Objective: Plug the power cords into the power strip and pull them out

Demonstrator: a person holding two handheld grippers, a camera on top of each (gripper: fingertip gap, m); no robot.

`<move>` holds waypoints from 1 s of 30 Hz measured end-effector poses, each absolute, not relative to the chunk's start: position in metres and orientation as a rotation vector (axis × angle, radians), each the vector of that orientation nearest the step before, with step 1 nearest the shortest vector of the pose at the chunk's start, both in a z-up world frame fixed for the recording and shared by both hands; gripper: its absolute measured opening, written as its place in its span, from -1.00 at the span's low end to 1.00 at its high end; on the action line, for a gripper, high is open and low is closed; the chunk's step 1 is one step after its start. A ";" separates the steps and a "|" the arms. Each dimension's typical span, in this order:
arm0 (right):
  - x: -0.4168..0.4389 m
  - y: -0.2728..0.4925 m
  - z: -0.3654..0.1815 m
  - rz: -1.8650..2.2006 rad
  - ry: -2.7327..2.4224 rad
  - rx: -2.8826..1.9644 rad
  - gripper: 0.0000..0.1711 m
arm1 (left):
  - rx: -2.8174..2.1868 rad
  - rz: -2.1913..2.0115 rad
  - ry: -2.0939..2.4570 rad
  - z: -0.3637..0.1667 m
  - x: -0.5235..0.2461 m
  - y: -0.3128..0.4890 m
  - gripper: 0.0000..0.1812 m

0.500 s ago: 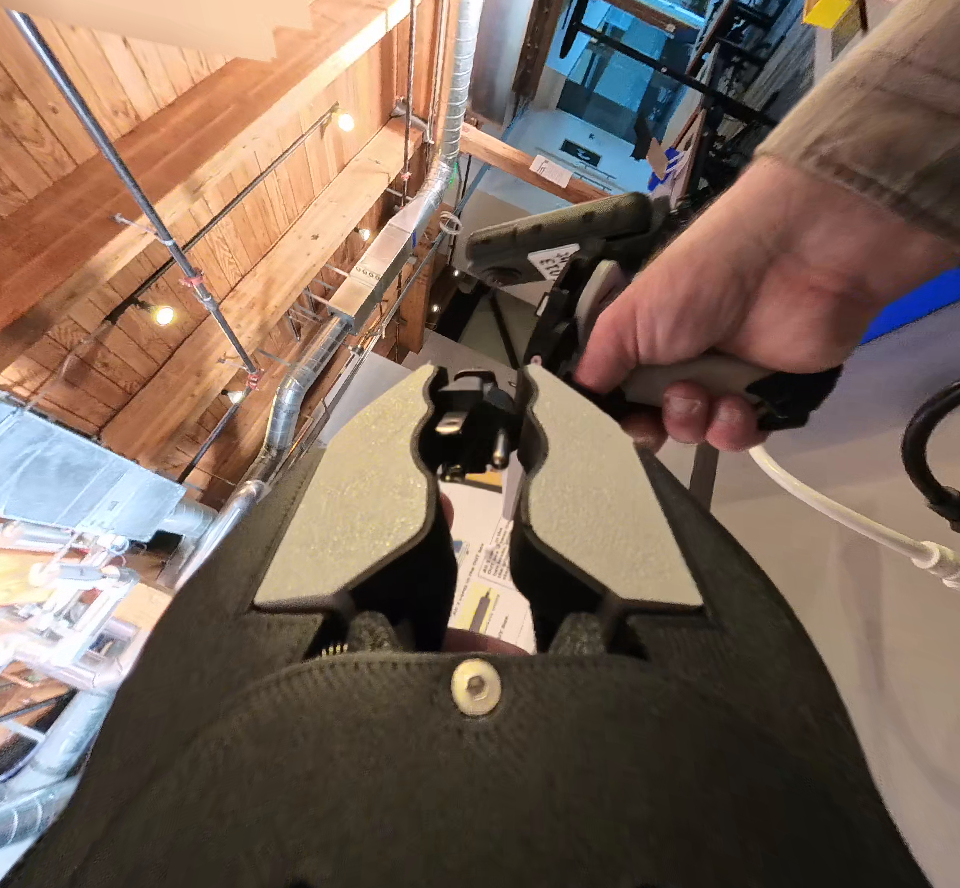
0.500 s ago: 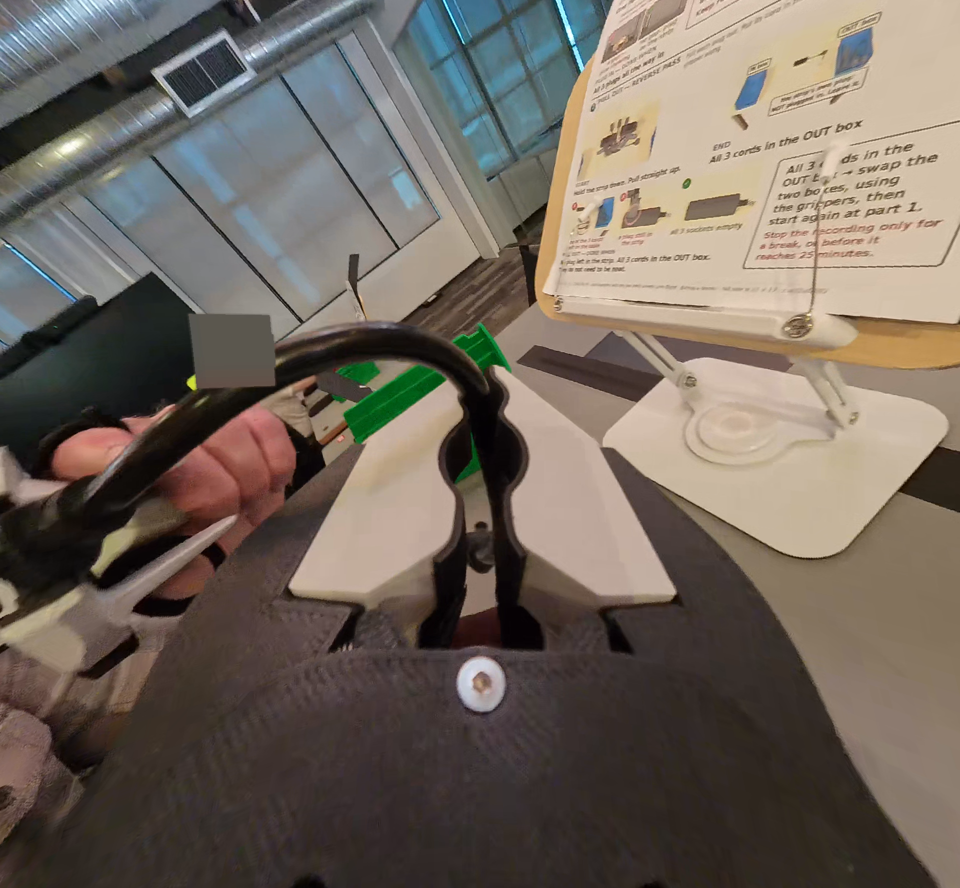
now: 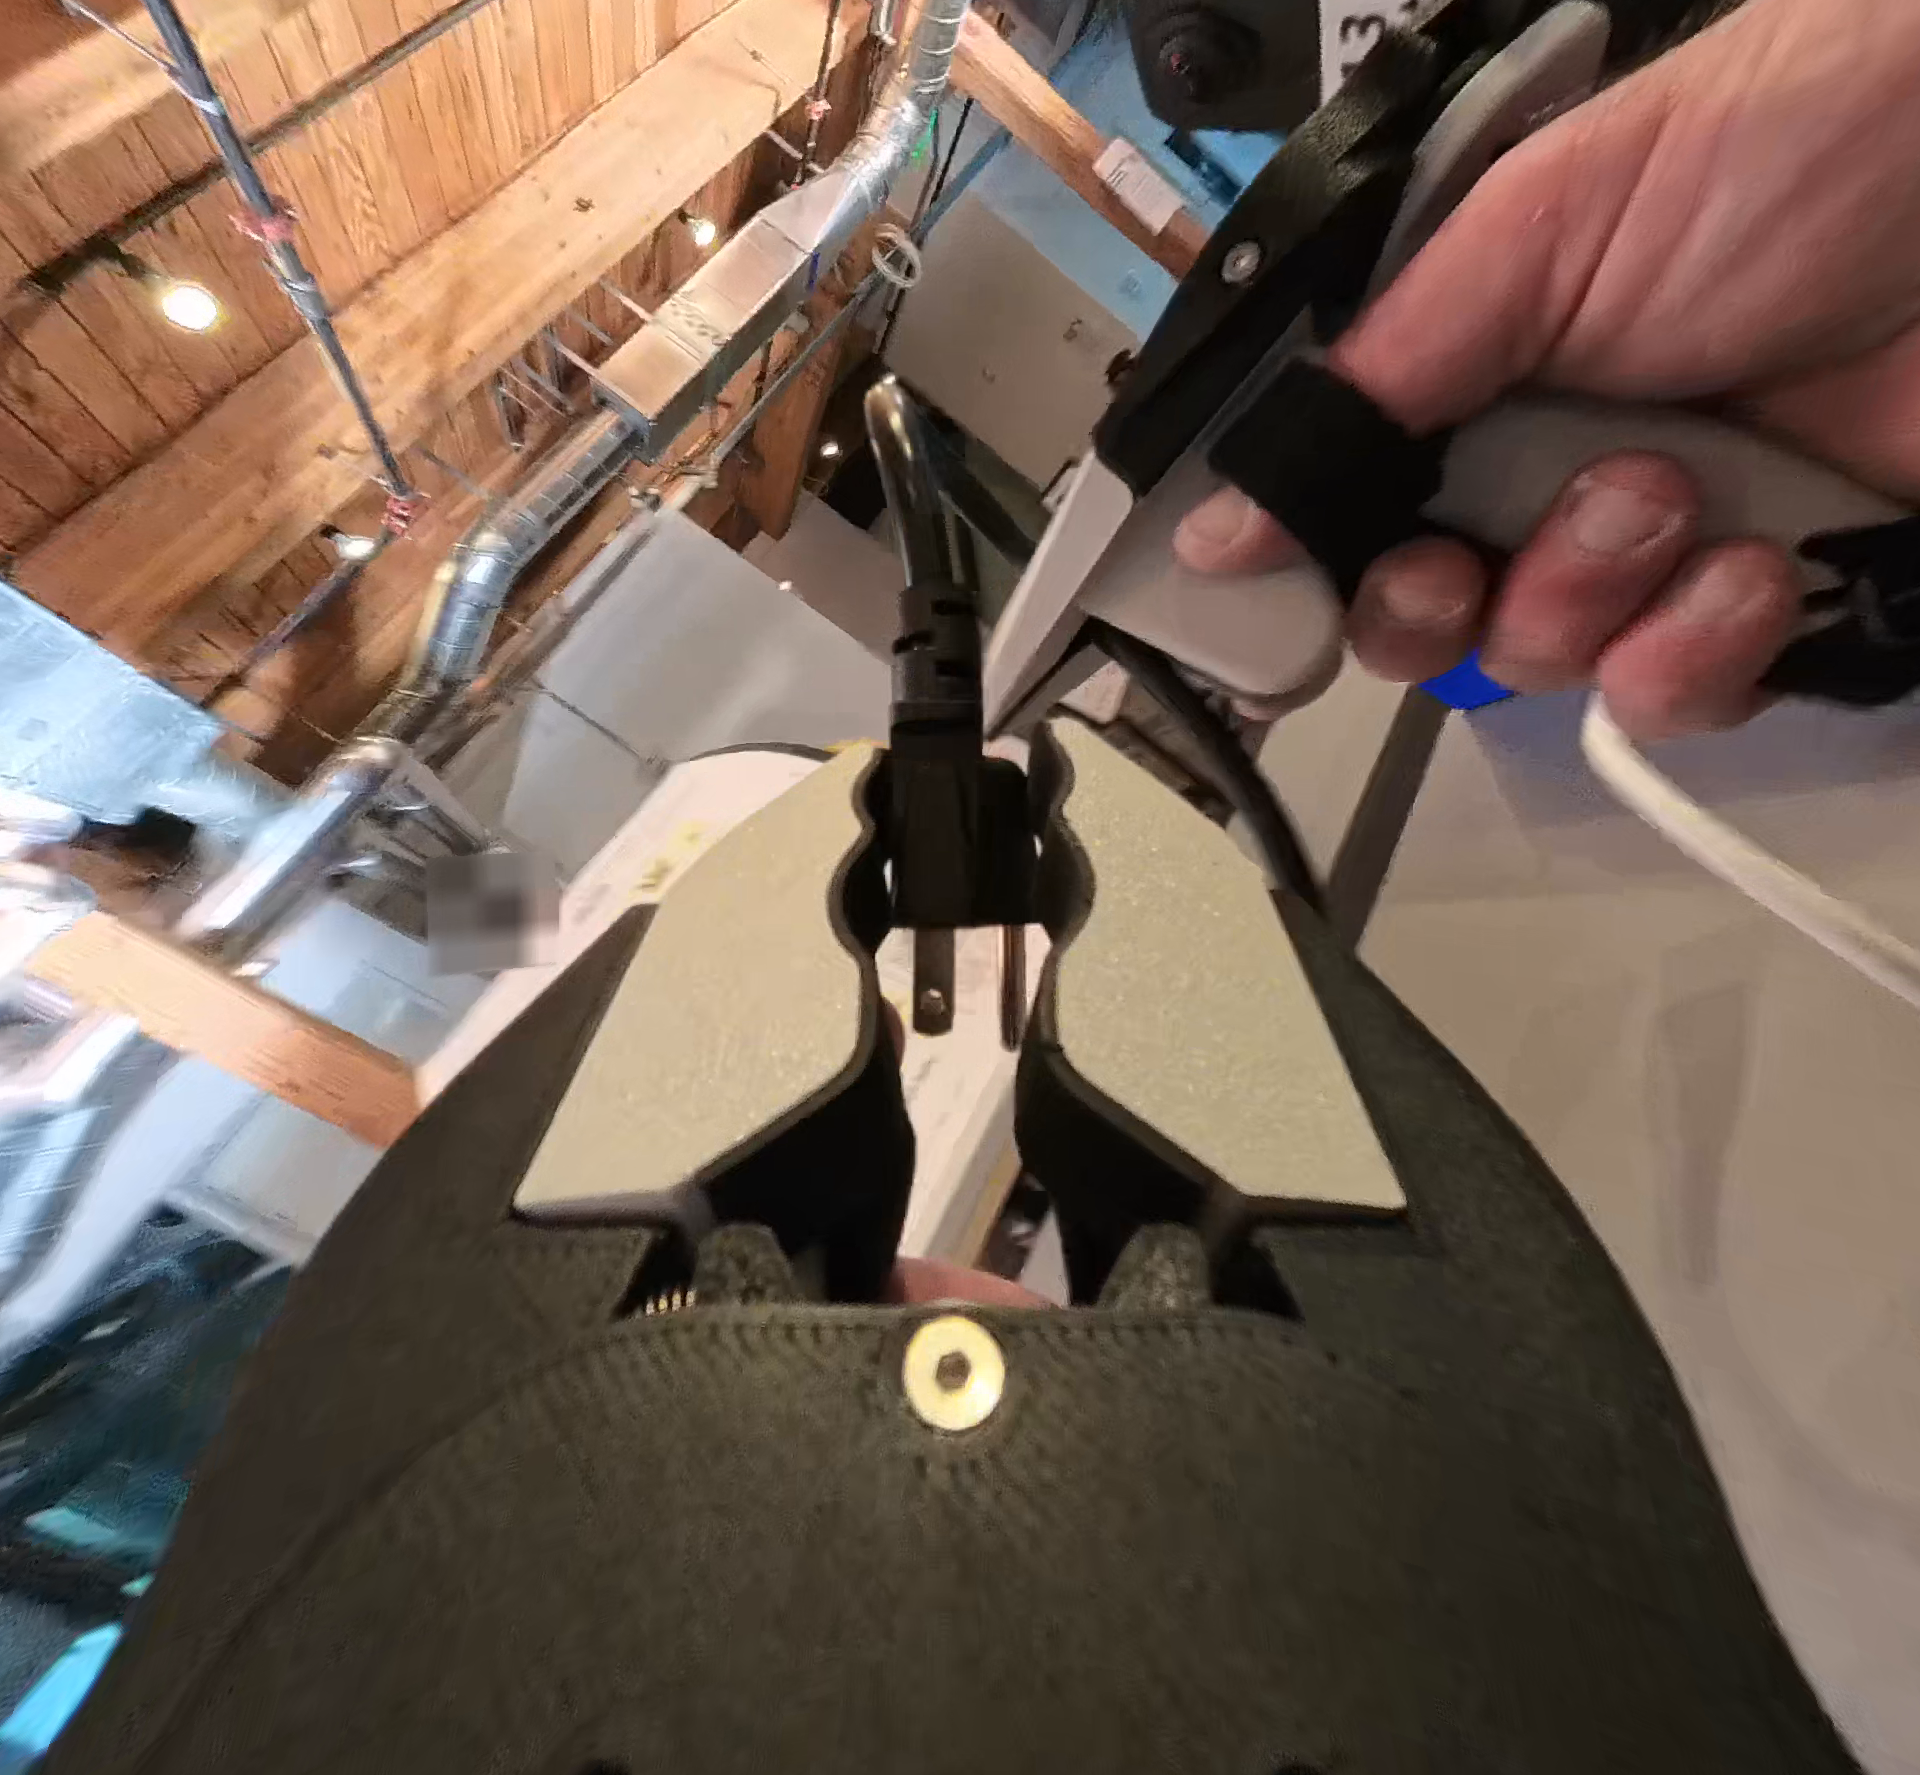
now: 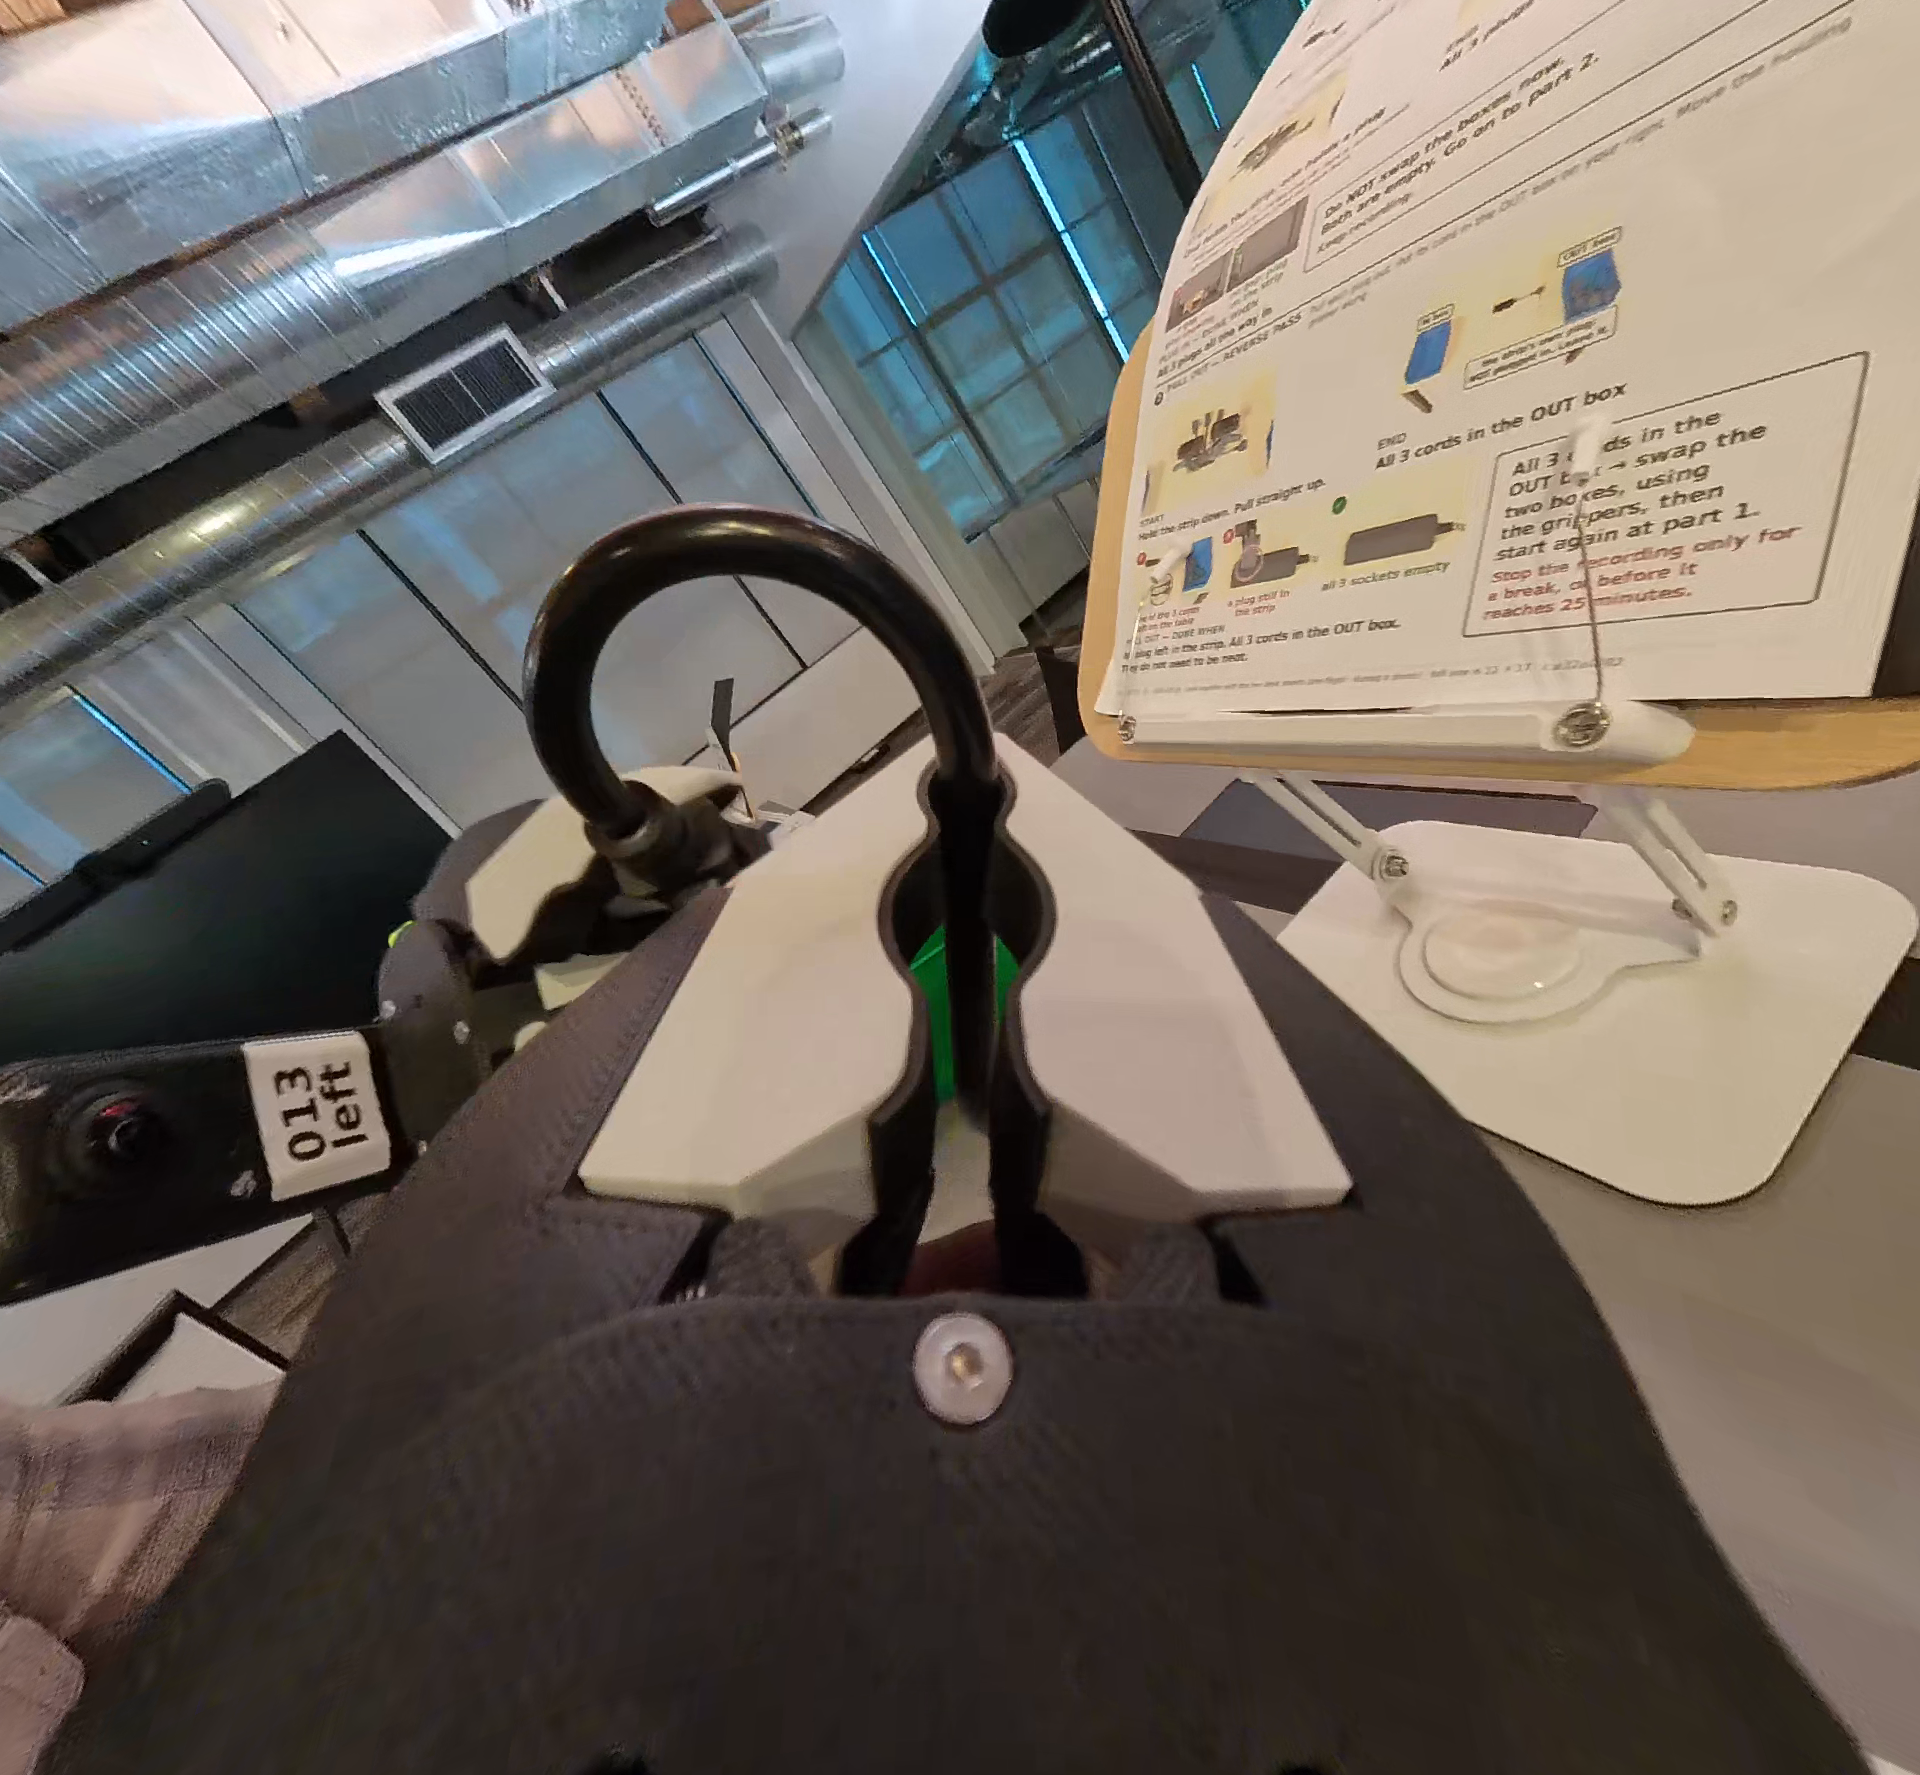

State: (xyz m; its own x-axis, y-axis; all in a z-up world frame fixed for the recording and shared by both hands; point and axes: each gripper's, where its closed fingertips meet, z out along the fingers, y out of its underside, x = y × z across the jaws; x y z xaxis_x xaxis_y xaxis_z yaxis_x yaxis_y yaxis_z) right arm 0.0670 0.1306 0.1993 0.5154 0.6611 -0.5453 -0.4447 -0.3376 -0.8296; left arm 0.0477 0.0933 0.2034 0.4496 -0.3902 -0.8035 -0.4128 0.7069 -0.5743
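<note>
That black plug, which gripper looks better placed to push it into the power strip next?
Probably left. The left gripper clamps the plug by its body, prongs bare, while the right gripper only pinches the cord.

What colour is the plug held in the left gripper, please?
Black plug, with metal prongs; clearest in the left wrist view.

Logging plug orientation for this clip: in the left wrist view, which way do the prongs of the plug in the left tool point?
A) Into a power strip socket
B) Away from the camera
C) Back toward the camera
C: the plug is clamped in the left tool with its bare prongs toward the camera and the cord leading away.
</note>
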 end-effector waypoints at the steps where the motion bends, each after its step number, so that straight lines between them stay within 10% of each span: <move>1: 0.064 0.130 0.199 1.126 -0.200 -1.547 -1.00 | -0.843 -0.028 1.142 0.201 0.050 0.093 -0.75; 30: 0.017 0.097 0.162 0.649 -0.681 -1.623 -1.00 | -1.063 0.333 0.941 0.208 -0.020 0.167 -0.75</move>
State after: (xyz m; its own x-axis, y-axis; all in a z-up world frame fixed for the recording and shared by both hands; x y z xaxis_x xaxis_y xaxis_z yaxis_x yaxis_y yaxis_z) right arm 0.0174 0.0968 0.1622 0.6732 0.7382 -0.0433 0.0782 -0.1293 -0.9885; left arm -0.0196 0.1675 0.2079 0.5838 -0.1910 -0.7891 -0.6442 0.4825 -0.5934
